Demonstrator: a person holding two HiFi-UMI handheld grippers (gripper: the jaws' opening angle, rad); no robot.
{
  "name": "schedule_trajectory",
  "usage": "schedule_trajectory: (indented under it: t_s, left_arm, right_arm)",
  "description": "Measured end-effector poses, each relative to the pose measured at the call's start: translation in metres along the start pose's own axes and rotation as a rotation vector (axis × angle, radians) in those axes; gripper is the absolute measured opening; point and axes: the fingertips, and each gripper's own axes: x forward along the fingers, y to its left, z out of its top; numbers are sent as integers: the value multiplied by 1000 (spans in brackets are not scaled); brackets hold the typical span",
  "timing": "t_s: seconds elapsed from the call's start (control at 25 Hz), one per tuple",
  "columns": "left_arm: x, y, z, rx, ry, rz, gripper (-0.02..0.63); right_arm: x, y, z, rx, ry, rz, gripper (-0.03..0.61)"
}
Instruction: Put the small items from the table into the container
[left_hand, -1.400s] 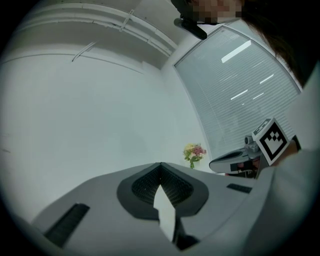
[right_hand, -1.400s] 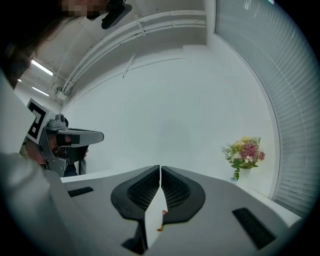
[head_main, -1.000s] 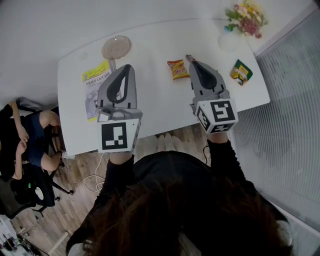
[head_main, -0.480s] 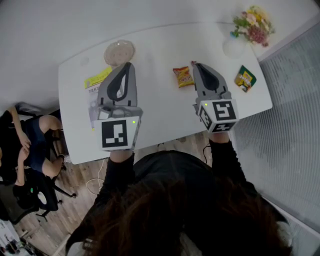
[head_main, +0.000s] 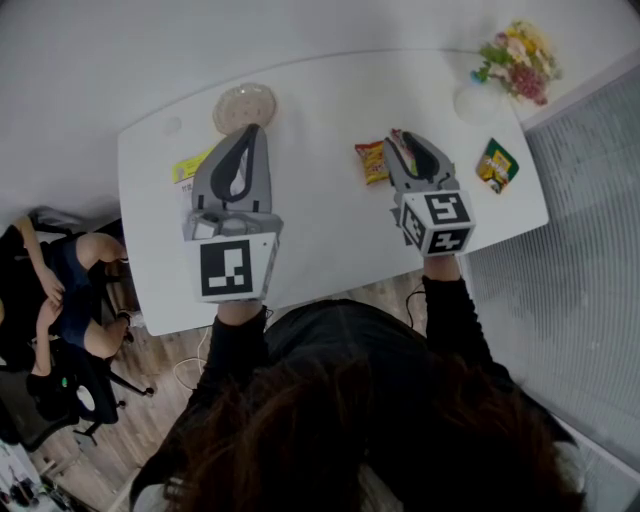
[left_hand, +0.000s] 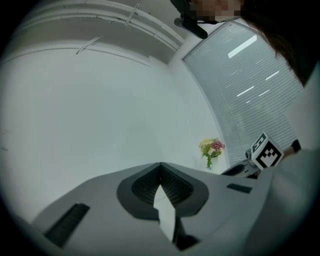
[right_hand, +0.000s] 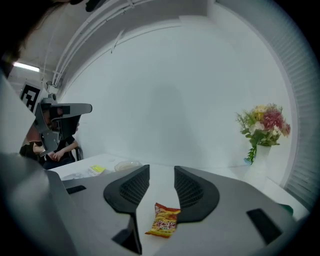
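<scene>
An orange snack packet (head_main: 373, 161) lies flat on the white table (head_main: 320, 215); in the right gripper view the packet (right_hand: 163, 220) shows low between the two jaws. My right gripper (head_main: 405, 137) (right_hand: 161, 169) hovers just over and beside it. Its jaws are opening, and the pads do not touch the packet. A green packet (head_main: 495, 165) lies near the table's right end. The round clear container (head_main: 244, 106) (right_hand: 128, 165) stands at the back left. My left gripper (head_main: 252, 130) (left_hand: 160, 164) is shut and empty, its tip just in front of the container.
A yellow-and-white leaflet (head_main: 189, 166) lies left of the left gripper. A white vase of flowers (head_main: 517, 62) (right_hand: 263, 126) stands at the back right corner. A seated person (head_main: 60, 285) is beyond the table's left end. A slatted glass wall (head_main: 590, 260) runs along the right.
My right gripper has dropped toward the orange packet and its jaws have parted from shut. The left gripper has edged closer to the container, still shut.
</scene>
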Motion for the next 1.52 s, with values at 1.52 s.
schedule_trajectory:
  t_s: [1.52]
  left_arm:
    - [7,34,-12,-3,17,32,3]
  right_arm:
    - [53,-11,-179,22,516,20,307]
